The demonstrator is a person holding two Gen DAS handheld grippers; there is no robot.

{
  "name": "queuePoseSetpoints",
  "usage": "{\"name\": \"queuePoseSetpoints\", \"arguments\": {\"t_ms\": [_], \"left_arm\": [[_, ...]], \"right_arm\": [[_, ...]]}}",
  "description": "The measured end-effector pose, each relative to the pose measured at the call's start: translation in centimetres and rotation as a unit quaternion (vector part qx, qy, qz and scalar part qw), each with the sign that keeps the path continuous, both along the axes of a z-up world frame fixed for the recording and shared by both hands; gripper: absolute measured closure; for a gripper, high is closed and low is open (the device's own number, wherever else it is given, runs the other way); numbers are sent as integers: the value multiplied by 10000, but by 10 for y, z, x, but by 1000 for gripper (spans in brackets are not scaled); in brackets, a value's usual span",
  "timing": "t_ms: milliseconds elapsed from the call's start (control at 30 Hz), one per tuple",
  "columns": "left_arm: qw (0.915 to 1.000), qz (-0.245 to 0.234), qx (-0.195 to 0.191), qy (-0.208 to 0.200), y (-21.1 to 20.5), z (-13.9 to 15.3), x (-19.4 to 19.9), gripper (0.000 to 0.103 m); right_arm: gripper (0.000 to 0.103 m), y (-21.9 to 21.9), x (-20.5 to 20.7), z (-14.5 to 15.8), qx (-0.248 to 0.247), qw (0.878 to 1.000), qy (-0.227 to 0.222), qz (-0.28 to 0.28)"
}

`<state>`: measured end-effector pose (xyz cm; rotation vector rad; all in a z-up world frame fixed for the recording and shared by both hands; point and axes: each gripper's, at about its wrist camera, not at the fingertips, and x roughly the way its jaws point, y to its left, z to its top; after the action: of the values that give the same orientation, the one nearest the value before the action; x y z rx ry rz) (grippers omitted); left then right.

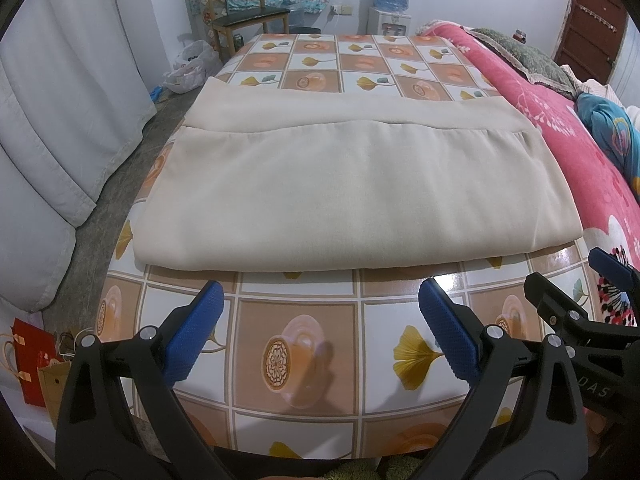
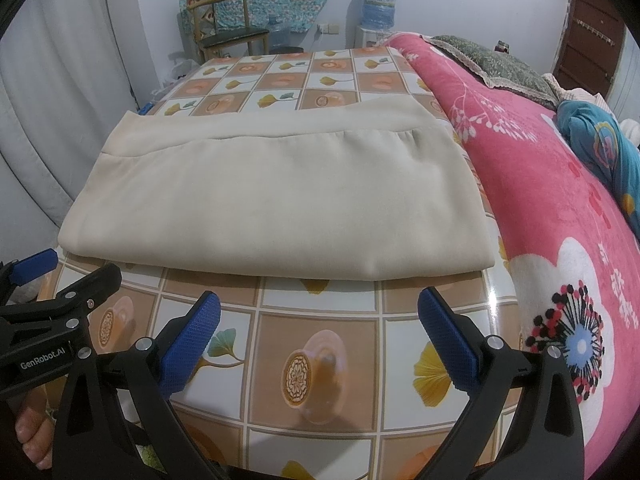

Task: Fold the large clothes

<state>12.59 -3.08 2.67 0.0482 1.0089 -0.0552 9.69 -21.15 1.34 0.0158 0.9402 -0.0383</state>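
Observation:
A large beige garment point(image 1: 340, 184) lies folded flat in a wide rectangle on the patterned table point(image 1: 296, 320); it also shows in the right wrist view point(image 2: 276, 204). My left gripper point(image 1: 320, 300) is open and empty, hovering over the table just short of the garment's near folded edge. My right gripper point(image 2: 320, 308) is open and empty too, at the same near edge, to the right of the left one. The right gripper's fingers point(image 1: 612, 266) show at the right of the left wrist view, and the left gripper point(image 2: 60, 268) shows at the left of the right wrist view.
A bed with a pink floral blanket point(image 2: 560, 184) runs along the table's right side. White curtains point(image 1: 60, 128) hang at the left. A wooden chair point(image 1: 244, 12) and a water dispenser point(image 1: 390, 4) stand behind the table. Paper bags point(image 1: 36, 364) sit on the floor at left.

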Motion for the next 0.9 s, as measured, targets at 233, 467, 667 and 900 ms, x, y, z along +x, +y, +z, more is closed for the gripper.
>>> {"name": "queuePoseSetpoints", "arguments": {"t_ms": [233, 467, 667, 900], "left_arm": [[10000, 1, -6, 3, -1, 0, 0, 9], [10000, 1, -9, 2, -2, 0, 0, 9], [10000, 2, -11, -1, 0, 0, 0, 9], [10000, 13, -42, -7, -1, 1, 0, 8]], "right_arm": [[7, -1, 0, 0, -5, 10000, 4, 7], [7, -1, 0, 0, 3, 10000, 10, 14], [7, -1, -1, 0, 3, 10000, 6, 9], [7, -1, 0, 0, 4, 10000, 9, 16]]}}
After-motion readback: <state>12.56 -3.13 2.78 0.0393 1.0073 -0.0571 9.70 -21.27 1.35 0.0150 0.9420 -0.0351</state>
